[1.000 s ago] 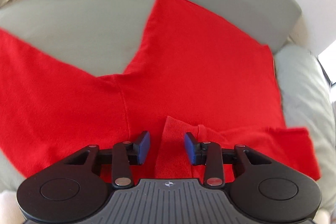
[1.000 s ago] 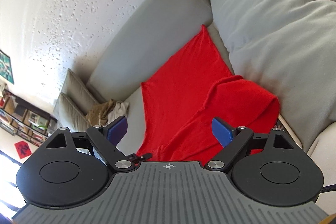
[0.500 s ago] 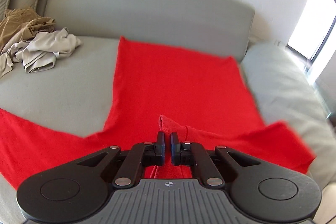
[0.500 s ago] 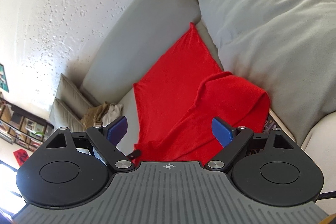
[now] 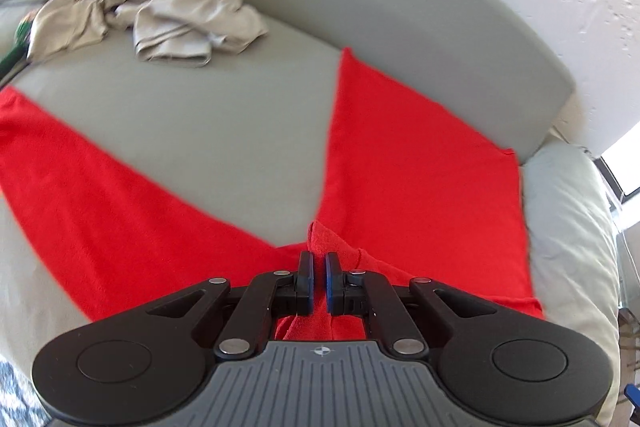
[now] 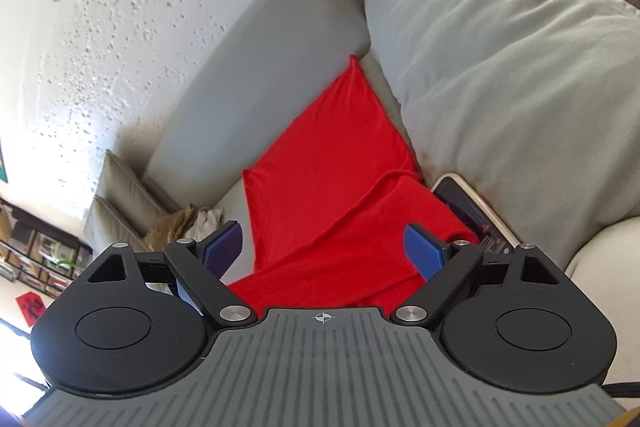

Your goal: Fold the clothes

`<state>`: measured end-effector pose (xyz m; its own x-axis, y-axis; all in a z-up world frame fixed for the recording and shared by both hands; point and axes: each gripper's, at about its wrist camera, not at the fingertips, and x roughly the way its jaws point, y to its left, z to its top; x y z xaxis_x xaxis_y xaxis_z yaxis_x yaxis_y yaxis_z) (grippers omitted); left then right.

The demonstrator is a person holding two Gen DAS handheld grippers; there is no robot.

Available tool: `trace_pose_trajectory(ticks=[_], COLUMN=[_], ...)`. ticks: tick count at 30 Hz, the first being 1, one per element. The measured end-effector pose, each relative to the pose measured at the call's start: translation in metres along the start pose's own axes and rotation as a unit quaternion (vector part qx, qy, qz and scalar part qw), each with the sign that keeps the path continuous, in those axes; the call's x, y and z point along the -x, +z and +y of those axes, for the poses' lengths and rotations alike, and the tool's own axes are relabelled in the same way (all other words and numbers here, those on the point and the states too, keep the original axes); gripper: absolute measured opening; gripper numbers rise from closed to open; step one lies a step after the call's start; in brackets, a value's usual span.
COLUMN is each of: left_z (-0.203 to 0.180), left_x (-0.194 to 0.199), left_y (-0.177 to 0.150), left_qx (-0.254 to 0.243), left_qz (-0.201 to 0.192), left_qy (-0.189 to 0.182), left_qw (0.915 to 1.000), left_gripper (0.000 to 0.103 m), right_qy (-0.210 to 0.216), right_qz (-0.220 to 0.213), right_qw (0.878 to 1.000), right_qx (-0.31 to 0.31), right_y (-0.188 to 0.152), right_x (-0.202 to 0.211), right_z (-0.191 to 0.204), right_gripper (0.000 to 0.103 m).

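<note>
A red garment (image 5: 420, 167) lies spread on a grey sofa seat (image 5: 208, 119), one part running far left and another toward the backrest. My left gripper (image 5: 318, 263) is shut on a raised fold of the red garment near its front edge. In the right wrist view the same red garment (image 6: 332, 163) lies against the sofa's right cushion, with a folded-over part nearest me. My right gripper (image 6: 324, 247) hovers open above that folded part, touching nothing.
A pile of beige and tan clothes (image 5: 160, 7) sits at the sofa's far left. A large pale cushion (image 6: 500, 67) bounds the right side. A phone (image 6: 472, 211) lies wedged beside that cushion. A white wall stands behind the grey backrest (image 5: 380, 11).
My left gripper went from open to shut on the red fold and has lifted it slightly. The right gripper stayed open and drifted closer; the phone came into view.
</note>
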<state>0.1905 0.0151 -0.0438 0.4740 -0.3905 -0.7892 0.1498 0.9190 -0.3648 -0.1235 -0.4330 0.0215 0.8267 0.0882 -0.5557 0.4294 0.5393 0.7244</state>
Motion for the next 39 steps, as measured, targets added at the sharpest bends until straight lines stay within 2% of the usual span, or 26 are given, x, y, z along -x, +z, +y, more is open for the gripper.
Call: trace_pose_trajectory(ticks=[7, 11, 14, 16, 21, 24, 27, 30, 33, 36, 38, 39], left_z=[0.018, 0.020, 0.015, 0.007, -0.022, -0.043, -0.061, -0.075, -0.080, -0.081, -0.081, -0.081], left_x=[-0.025, -0.033, -0.024, -0.012, 0.015, 0.019, 0.006, -0.017, -0.038, -0.056, -0.058, -0.059], left_y=[-0.009, -0.015, -0.018, -0.022, -0.037, -0.050, -0.063, -0.071, -0.075, -0.077, -0.075, -0.074], left_qx=[-0.014, -0.017, -0.024, -0.040, -0.102, -0.135, -0.148, -0.155, -0.149, -0.145, -0.152, -0.153], left_qz=[0.029, 0.040, 0.037, 0.032, 0.023, 0.019, 0.029, 0.032, 0.043, 0.062, 0.068, 0.074], left_qy=[0.042, 0.054, 0.069, 0.080, 0.095, 0.074, 0.049, 0.044, 0.044, 0.049, 0.047, 0.046], left_qw=[0.9986, 0.9976, 0.9966, 0.9955, 0.9899, 0.9879, 0.9874, 0.9865, 0.9870, 0.9862, 0.9850, 0.9844], left_gripper=[0.003, 0.005, 0.010, 0.026, 0.037, 0.042, 0.043, 0.043, 0.037, 0.037, 0.037, 0.037], right_qy=[-0.011, -0.016, -0.020, -0.023, -0.028, -0.031, -0.033, -0.035, -0.038, -0.041, -0.045, -0.048], right_qz=[-0.002, 0.004, 0.006, 0.004, -0.002, 0.002, 0.005, 0.008, 0.012, 0.016, 0.029, 0.042], right_qw=[1.000, 1.000, 1.000, 1.000, 0.999, 0.999, 0.999, 0.999, 0.999, 0.999, 0.997, 0.996], right_qx=[-0.004, 0.000, -0.002, -0.008, -0.027, -0.030, -0.031, -0.025, 0.000, 0.024, 0.051, 0.062], right_y=[0.002, 0.000, 0.001, 0.003, 0.007, 0.007, 0.006, 0.007, 0.013, 0.019, 0.027, 0.033], right_x=[0.000, -0.002, -0.002, -0.002, -0.003, -0.007, -0.010, -0.015, -0.027, -0.039, -0.059, -0.072], right_z=[-0.006, -0.009, -0.013, -0.017, -0.028, -0.031, -0.031, -0.031, -0.029, -0.026, -0.025, -0.024], right_gripper=[0.089, 0.089, 0.089, 0.089, 0.095, 0.095, 0.095, 0.095, 0.095, 0.084, 0.064, 0.059])
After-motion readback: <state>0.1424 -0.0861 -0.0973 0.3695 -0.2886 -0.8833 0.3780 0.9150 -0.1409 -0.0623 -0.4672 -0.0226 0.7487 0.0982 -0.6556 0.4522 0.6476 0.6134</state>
